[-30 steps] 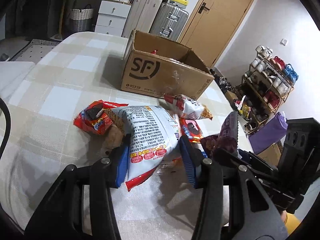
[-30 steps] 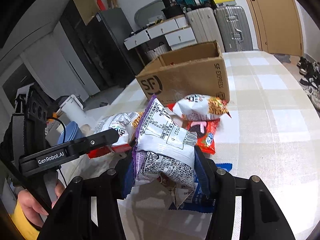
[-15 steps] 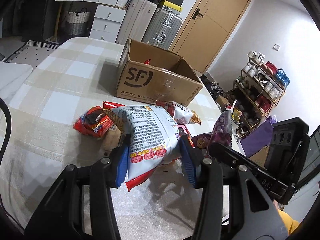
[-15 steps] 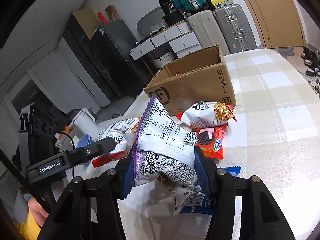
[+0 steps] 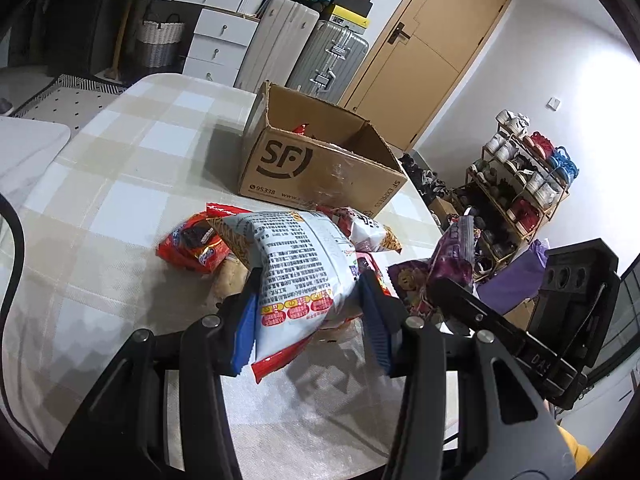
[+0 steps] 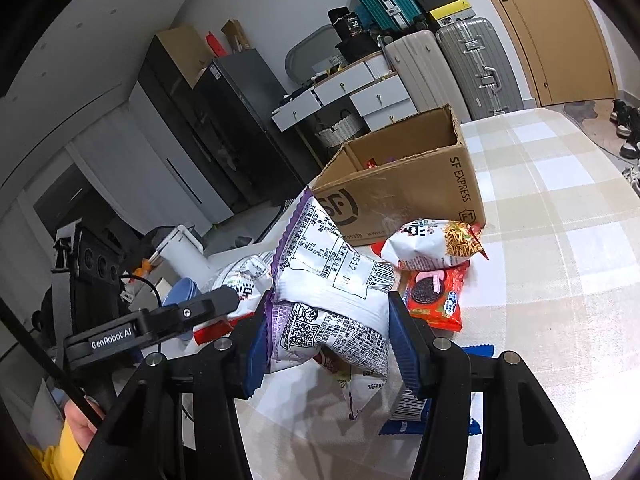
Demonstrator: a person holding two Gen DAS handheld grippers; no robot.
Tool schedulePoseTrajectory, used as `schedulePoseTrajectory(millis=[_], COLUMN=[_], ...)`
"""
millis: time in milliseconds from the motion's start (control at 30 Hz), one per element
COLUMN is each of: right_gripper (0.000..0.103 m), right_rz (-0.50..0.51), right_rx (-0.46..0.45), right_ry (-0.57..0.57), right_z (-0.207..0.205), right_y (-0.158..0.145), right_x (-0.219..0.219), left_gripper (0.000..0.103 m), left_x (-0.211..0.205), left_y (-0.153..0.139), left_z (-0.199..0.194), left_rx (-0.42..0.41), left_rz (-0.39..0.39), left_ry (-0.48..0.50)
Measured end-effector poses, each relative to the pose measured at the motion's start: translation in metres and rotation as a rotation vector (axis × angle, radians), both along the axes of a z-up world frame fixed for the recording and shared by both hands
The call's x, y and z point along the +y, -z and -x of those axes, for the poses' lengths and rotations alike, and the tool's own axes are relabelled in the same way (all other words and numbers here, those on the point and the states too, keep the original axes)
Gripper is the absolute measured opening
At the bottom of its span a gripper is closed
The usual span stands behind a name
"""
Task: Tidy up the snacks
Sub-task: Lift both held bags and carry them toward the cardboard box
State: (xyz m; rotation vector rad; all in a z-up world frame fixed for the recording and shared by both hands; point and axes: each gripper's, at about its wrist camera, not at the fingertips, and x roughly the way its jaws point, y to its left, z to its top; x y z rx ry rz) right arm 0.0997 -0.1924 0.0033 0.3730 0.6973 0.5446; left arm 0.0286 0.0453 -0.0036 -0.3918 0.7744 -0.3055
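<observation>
The left gripper (image 5: 308, 312) is holding its jaws clamped on a white-and-red bag (image 5: 298, 264), the right gripper (image 6: 326, 340) on a purple-edged bag (image 6: 328, 280); about 5 packets are lying on the counter (image 6: 560, 240), and the cardboard box (image 5: 320, 168) is seemingly holding only 1 or 2.

A lived-in home, likely by the entrance: a wooden door (image 5: 424, 52), a shoe rack (image 5: 520, 184) full of footwear, stacked suitcases (image 5: 320, 52), white drawers (image 5: 216, 36) and a woven basket (image 5: 158, 42) ring a worktop (image 5: 120, 184) under a checked cloth, with a dark fridge (image 6: 224, 120) nearby.
</observation>
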Motion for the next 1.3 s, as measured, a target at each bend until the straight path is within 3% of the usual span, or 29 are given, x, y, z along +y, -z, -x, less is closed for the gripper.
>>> schedulePoseTrajectory(millis=[267,500,967,1300], right_gripper=[0.054,0.054,0.054,0.054], right_rz=[-0.028,-0.001,0.076,0.114], right_rx=[-0.006,-0.039,-0.187,-0.275], right_ry=[0.006,-0.005,0.006,0.007], right_z=[0.003,0.015,0.049,0.033], right_y=[-0.004,-0.017,-0.083,-0.130], right_x=[-0.001,0.005,0.012,0.017], left_gripper=[0.044,0.044,0.044,0.044], left_x=[-0.009,-0.004,-0.008,-0.009], left_y=[-0.019,-0.034,-0.111,-0.152], left_z=[0.025,0.053,0.095,0.074], left_rx=[-0.067,-0.095,-0.223,-0.262], left_rz=[-0.072,-0.074,-0.140,-0.147], left_ry=[0.014,0.008,0.005,0.005])
